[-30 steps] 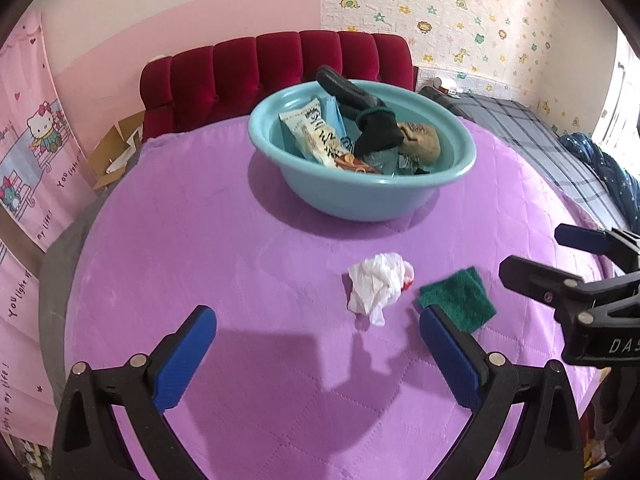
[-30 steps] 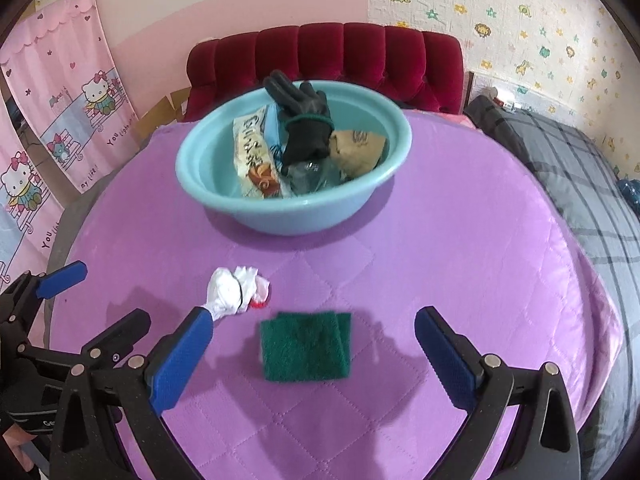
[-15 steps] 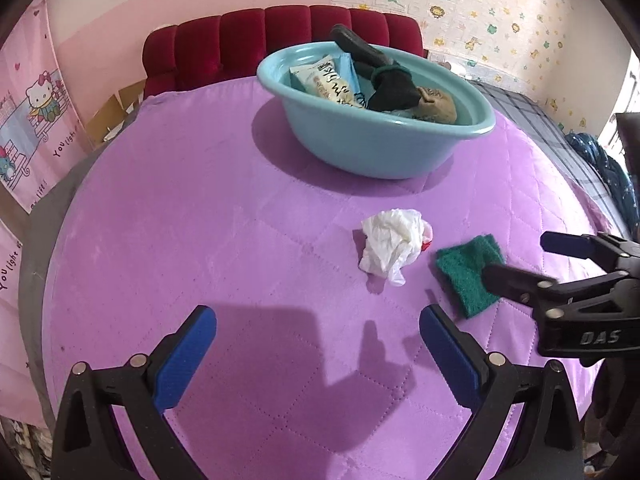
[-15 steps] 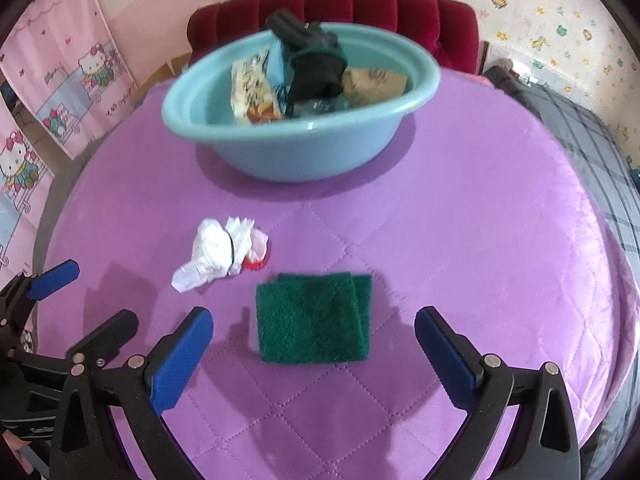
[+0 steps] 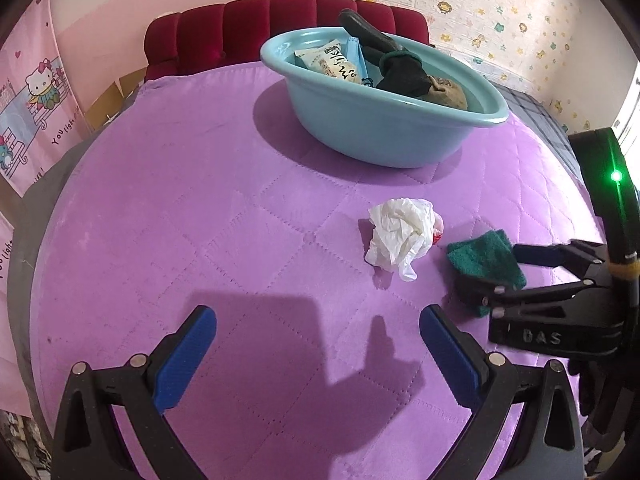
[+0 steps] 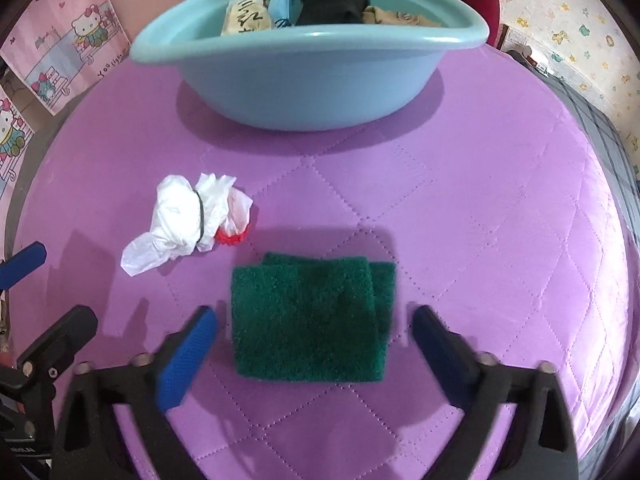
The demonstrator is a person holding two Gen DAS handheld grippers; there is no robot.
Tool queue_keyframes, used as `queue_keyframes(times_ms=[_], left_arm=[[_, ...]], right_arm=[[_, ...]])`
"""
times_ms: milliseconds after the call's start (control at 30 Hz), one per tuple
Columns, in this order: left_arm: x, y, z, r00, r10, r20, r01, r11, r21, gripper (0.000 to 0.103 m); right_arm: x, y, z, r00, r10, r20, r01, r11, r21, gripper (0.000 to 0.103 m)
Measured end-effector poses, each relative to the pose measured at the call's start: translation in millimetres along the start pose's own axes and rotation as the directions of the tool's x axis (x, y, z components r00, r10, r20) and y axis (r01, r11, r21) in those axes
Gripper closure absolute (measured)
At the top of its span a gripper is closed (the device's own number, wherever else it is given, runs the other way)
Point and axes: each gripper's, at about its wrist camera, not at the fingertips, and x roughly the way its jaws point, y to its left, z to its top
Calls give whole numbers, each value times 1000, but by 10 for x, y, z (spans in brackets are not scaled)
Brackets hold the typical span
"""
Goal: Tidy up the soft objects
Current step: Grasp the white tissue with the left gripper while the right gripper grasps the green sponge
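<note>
Green scouring pad [image 6: 310,320]: lies flat on the purple quilted bench [image 6: 480,220], folded or doubled, a second layer showing along its right edge. Roughly square; slightly longer side runs left-right in the right wrist view, i.e. across the gap between the jaws.

Relation to right gripper [image 6: 314,338]: pad sits directly between the two blue pads, centred, near half inside the gap and far half projecting beyond the tips. Left blue finger [image 6: 188,356] just beside pad's left edge, not touching; right finger just beside the right edge, small gap visible, blurred. Jaws closing, pad between them, no contact yet. Gripper points steeply down at the bench.

White plastic bag wad [image 6: 188,220], bound w/ a dark band, red scrap at its edge: lies up-left of the pad, near but apart. Not in the right gripper's line.

Left gripper [image 5: 318,344]: jaws wide, empty, over bare bench. Bag wad [image 5: 402,236] lies ahead and right of its centre line, beyond the tips.

Blue basin [image 6: 308,80]: far side of bench, well apart from both items, already holding a dark glove, packets, a tan item.

Judgement: right hand is the nearer to the pad. The squeeze will act on the pad's left and right edges; it may buckle upward rather than hold flat.
</note>
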Motion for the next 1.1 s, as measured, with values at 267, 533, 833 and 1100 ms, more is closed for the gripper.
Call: queue_keyframes(times_ms=[267,533,833,1100], left_arm=[[42,-97,90,1000,-17,-7,17,1000,-3,0],[99,-237,216,999,-40,8,40,999,-21,0],[264,-308,330,999,-44,-11,43,998,-42,0],[387,-402,389,998,-48,-49,46,999,-26,24]], right_arm=[[-142,-30,-17,999,29,26,-28,1000,-6,93],[-389,-238,-38,996,62,63,-64,998,30,93],[-533,-379,-96,996,55,67,-59,997,59,92],[-409,-425,-82,996,58,61,-63,994,84,92]])
